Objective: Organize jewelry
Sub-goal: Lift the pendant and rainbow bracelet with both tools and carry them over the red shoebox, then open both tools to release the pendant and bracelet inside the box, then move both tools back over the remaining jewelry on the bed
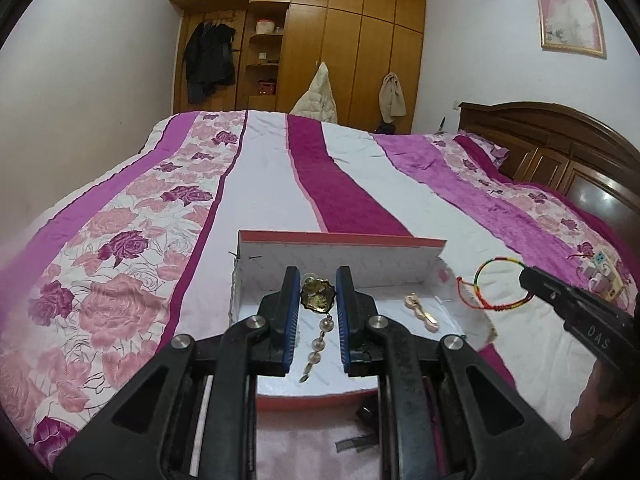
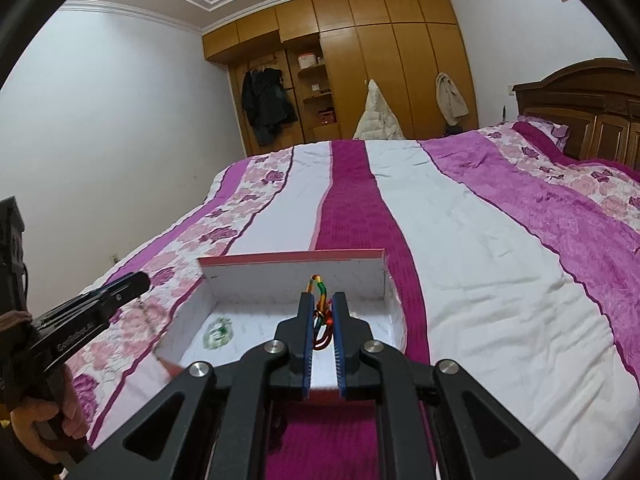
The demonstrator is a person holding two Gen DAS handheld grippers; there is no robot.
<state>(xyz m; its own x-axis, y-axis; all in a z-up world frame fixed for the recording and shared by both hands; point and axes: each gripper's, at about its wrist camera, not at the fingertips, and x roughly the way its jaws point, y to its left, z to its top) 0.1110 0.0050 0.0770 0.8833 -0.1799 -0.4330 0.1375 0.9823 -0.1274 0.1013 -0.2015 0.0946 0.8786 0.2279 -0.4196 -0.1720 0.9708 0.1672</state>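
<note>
A white open box [image 1: 340,256] with a red rim lies on the bed; it also shows in the right wrist view [image 2: 288,276]. My left gripper [image 1: 318,284] is shut on a gold earring [image 1: 318,300] with a dangling pearl chain, held over the box. A small pink-gold piece [image 1: 422,310] lies inside the box. My right gripper [image 2: 322,300] is shut on a red, green and yellow woven bracelet [image 2: 318,296], held over the box; the bracelet also shows in the left wrist view [image 1: 494,284]. A green beaded piece [image 2: 218,332] lies on the box floor.
The box sits near the front edge of a bed with a pink, purple and white striped quilt [image 1: 352,184]. Small items [image 1: 600,276] lie on the quilt at the right. A wooden headboard [image 1: 560,148] stands on the right, a wardrobe [image 1: 320,40] behind.
</note>
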